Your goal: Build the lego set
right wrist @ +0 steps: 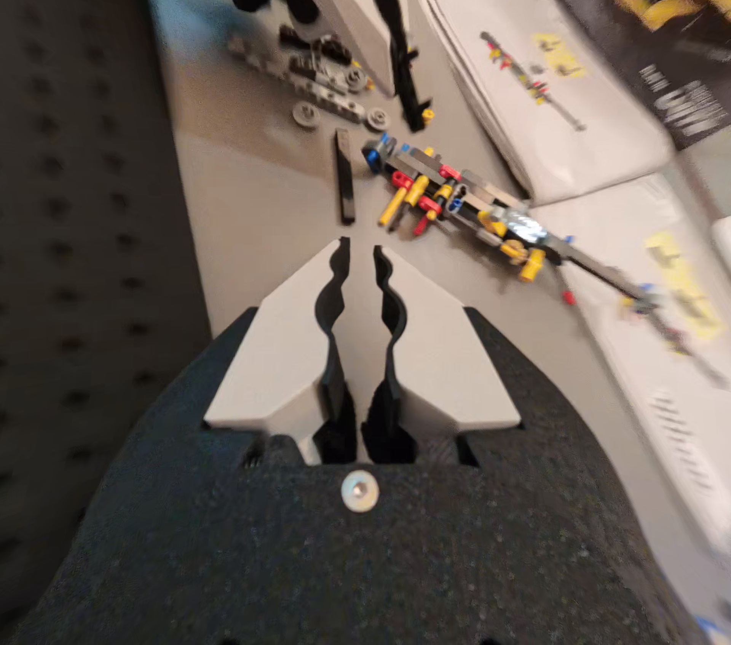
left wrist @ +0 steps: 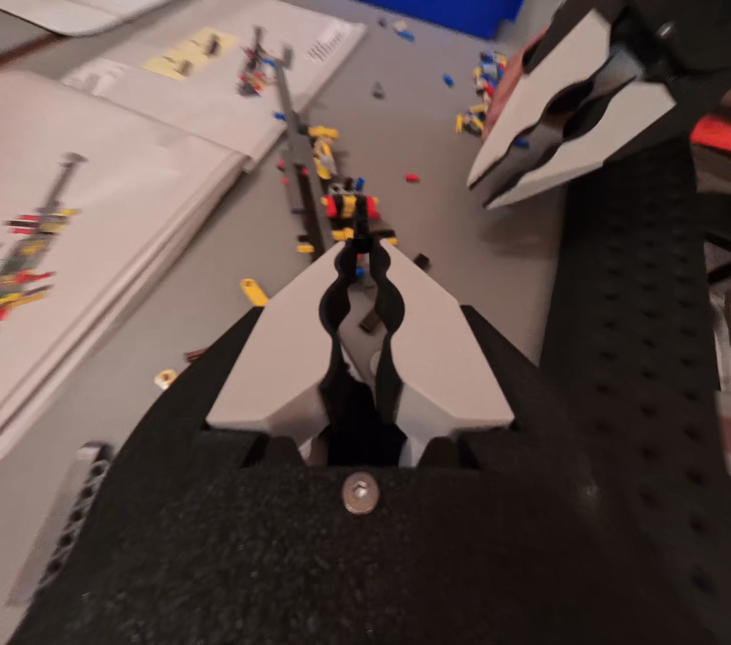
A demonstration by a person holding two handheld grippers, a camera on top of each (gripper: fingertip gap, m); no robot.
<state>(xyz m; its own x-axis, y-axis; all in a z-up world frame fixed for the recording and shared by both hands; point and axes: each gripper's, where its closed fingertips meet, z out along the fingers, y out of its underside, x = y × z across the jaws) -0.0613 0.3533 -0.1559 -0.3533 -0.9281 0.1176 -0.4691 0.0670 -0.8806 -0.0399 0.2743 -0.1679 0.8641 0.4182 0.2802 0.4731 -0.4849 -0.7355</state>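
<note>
While the left gripper [left wrist: 362, 242] pinches a black lego beam [right wrist: 407, 79] at frame centre, right gripper [right wrist: 362, 244] narrowly parted and empty, long lego assembly [right wrist: 455, 198] lying right of centre on the grey table [right wrist: 257, 230], beside instruction booklets [right wrist: 534, 79].

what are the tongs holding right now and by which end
The left tongs pinch a long black lego piece by its upper end; the lower end hangs free above the table. The right tongs are open and hold nothing.
</note>
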